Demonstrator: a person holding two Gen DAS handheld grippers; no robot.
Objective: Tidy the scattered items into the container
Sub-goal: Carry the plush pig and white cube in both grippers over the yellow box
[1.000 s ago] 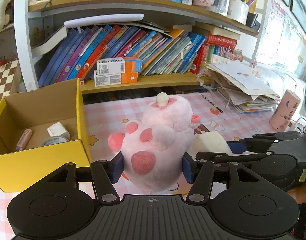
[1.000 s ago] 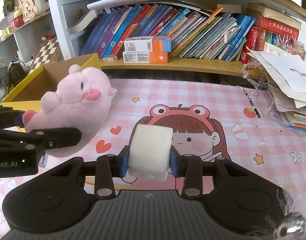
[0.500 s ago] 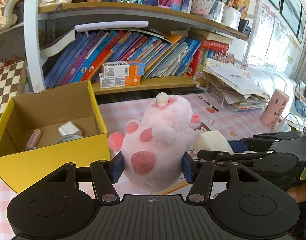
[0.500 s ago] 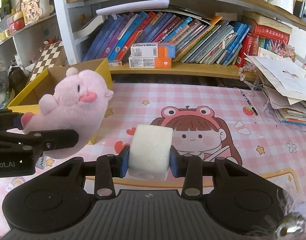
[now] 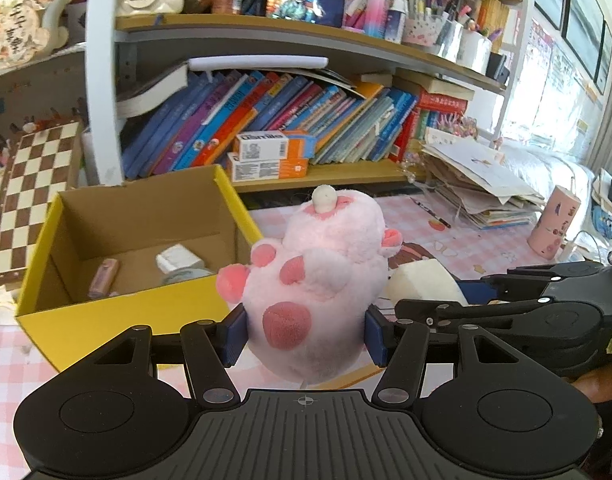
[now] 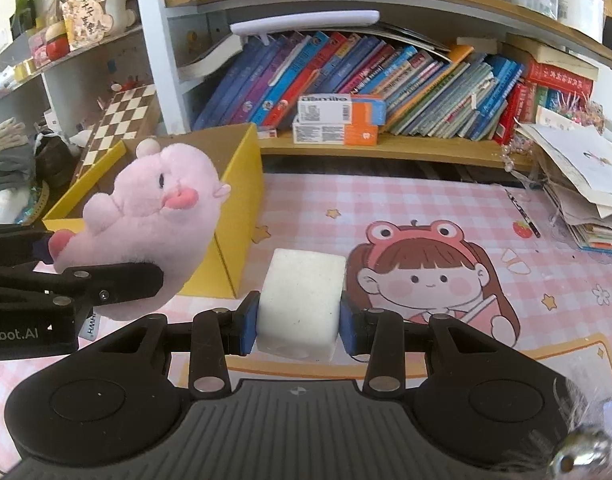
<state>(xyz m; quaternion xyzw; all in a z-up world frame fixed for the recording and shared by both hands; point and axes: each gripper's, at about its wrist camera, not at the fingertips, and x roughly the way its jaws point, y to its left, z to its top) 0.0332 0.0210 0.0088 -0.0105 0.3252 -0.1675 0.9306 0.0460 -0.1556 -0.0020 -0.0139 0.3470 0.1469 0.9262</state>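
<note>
My left gripper (image 5: 306,334) is shut on a pink plush pig (image 5: 318,276), held in the air just right of the yellow cardboard box (image 5: 118,320). In the right wrist view the pig (image 6: 154,216) hangs at the left, in front of the box (image 6: 238,216). My right gripper (image 6: 300,326) is shut on a white foam block (image 6: 302,300) above the pink checked mat; the same block (image 5: 422,284) shows beside the pig in the left wrist view. Inside the box lie a small pink item (image 5: 103,278), a white packet (image 5: 177,258) and a round tin.
A bookshelf (image 6: 386,148) full of books runs behind the table, with two orange-white cartons (image 6: 338,120) on its lowest board. A paper stack (image 6: 578,188) sits at the right, a pink cylinder (image 5: 552,222) beyond it, a chessboard (image 5: 30,196) left of the box.
Both grippers have travelled left toward the yellow box with their loads and risen slightly; the box now looms larger and nearer the pig. Both grips are unchanged.
</note>
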